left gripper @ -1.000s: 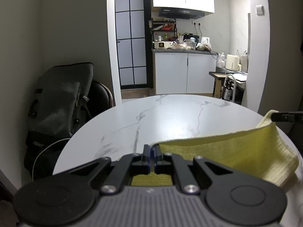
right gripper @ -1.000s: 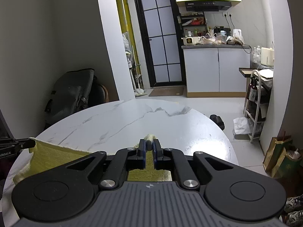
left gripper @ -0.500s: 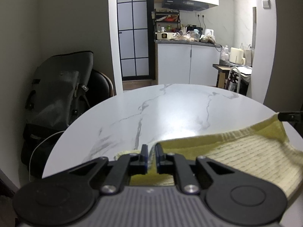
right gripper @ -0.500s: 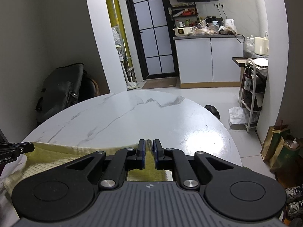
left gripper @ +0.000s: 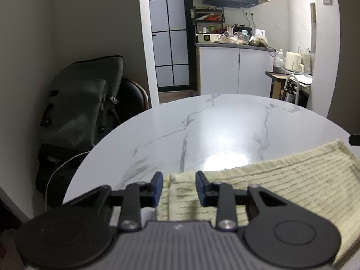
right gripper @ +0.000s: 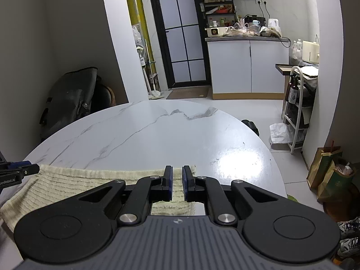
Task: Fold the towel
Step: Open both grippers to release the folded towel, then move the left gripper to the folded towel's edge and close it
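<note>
A pale yellow ribbed towel (left gripper: 281, 180) lies flat along the near side of the round white marble table (left gripper: 213, 130). My left gripper (left gripper: 178, 177) sits over the towel's left corner. Its jaws are opening, and the corner lies loose between the blue pads without being pressed. In the right wrist view the towel (right gripper: 78, 180) stretches left to that left gripper (right gripper: 20, 171). My right gripper (right gripper: 177, 171) is at the towel's right corner. Its pads are almost together, with cloth in the narrow slit between them.
A dark backpack (left gripper: 78, 103) leans on a chair left of the table. Beyond it are a glass-paned door and a white kitchen counter (left gripper: 234, 72). A white rack (right gripper: 297, 103) and paper bags (right gripper: 328, 171) stand on the floor to the right.
The towel, held raised a second ago, has come down flat on the table. The left jaws have spread apart and let go of their corner. The right jaws look the same.
</note>
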Available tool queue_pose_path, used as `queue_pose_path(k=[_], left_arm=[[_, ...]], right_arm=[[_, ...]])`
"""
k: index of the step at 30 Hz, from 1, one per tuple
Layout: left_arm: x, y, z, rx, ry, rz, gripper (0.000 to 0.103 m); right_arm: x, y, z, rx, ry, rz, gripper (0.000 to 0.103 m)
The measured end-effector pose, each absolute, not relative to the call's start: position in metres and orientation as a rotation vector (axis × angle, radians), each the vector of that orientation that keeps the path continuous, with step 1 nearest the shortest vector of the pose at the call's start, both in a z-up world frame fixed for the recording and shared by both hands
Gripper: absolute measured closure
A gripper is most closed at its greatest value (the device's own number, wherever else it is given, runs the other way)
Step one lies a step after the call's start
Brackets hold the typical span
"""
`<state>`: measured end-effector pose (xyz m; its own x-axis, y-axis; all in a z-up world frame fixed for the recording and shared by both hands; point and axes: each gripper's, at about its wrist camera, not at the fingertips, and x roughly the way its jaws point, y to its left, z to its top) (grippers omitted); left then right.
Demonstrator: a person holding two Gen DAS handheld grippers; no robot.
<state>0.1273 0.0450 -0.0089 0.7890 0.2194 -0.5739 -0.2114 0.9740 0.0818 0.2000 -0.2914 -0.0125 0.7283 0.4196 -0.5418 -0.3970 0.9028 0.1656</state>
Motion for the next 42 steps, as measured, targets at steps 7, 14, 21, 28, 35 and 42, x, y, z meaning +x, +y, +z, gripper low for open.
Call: queue_pose_path(k=[7, 14, 21, 28, 35, 42], left_arm=[[0.114, 0.038, -0.006, 0.031, 0.624, 0.242, 0.054], [0.095, 0.038, -0.005, 0.004, 0.621, 0.253, 0.054], [0.082, 0.040, -0.006, -0.026, 0.634, 0.234, 0.054], [0.072, 0.036, -0.007, -0.031, 0.646, 0.217, 0.054], [0.057, 0.030, -0.013, -0.039, 0.655, 0.213, 0.054], [0.042, 0.031, -0.020, -0.095, 0.647, 0.184, 0.076]], right_arm=[[0.190, -0.292, -0.007, 0.023, 0.599, 0.469, 0.093], [0.179, -0.295, -0.001, 0.008, 0.610, 0.478, 0.084], [0.161, -0.297, 0.000, -0.001, 0.617, 0.471, 0.070], [0.145, -0.304, 0.003, -0.006, 0.620, 0.459, 0.069], [0.125, -0.311, 0.005, -0.014, 0.610, 0.465, 0.067], [0.107, -0.315, 0.006, -0.027, 0.600, 0.470, 0.067]])
